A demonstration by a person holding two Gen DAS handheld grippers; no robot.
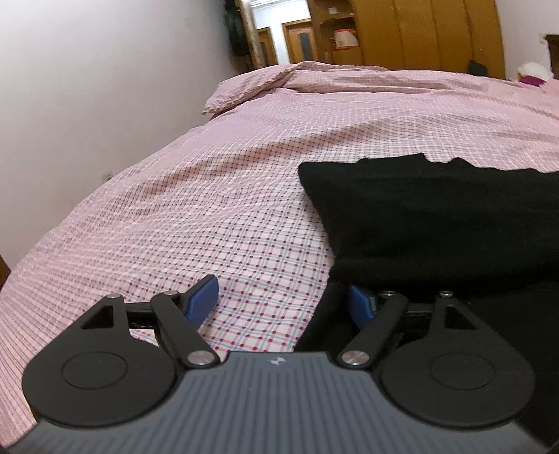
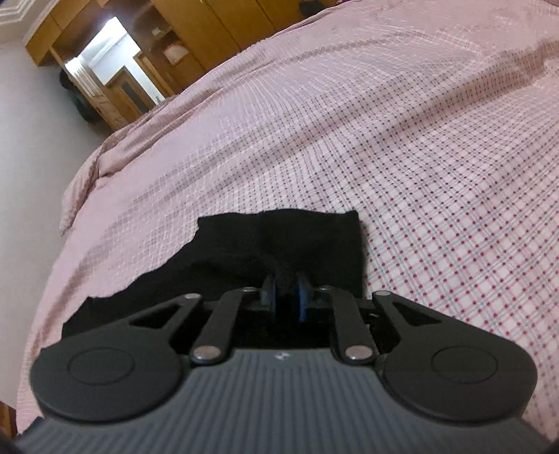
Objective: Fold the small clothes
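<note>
From the left wrist camera, the left gripper (image 1: 283,304) hangs low over a bed (image 1: 195,216) covered in a pink checked sheet with red dots and pale blue lines. Its two blue-padded fingers (image 1: 202,300) stand wide apart with nothing between them: the left finger is over bare sheet, while the right finger sits at the near edge of a black garment (image 1: 436,216), partly hidden by a raised fold of the cloth. The garment lies on the bed to the right of centre, its far edge uneven and its left edge running diagonally down toward the gripper. Farther back, a pillow (image 1: 251,87) in the same checked fabric rests by the pale wall (image 1: 104,87), and beyond the bed stand a wooden wardrobe (image 1: 429,31) and a lit doorway (image 1: 276,31).

From the right wrist camera, the right gripper (image 2: 286,300) has its blue pads close together, pinched on a bunched ridge of the same black garment (image 2: 279,244). The cloth rises into the narrow gap between the fingers and spreads away from them, with a squared far edge ahead and a ragged edge trailing off to the lower left. It lies flat on the bed (image 2: 419,157) apart from the pinched ridge. The wooden wardrobe (image 2: 216,24) and the bright doorway (image 2: 111,52) show at the upper left, tilted by the camera's angle.
</note>
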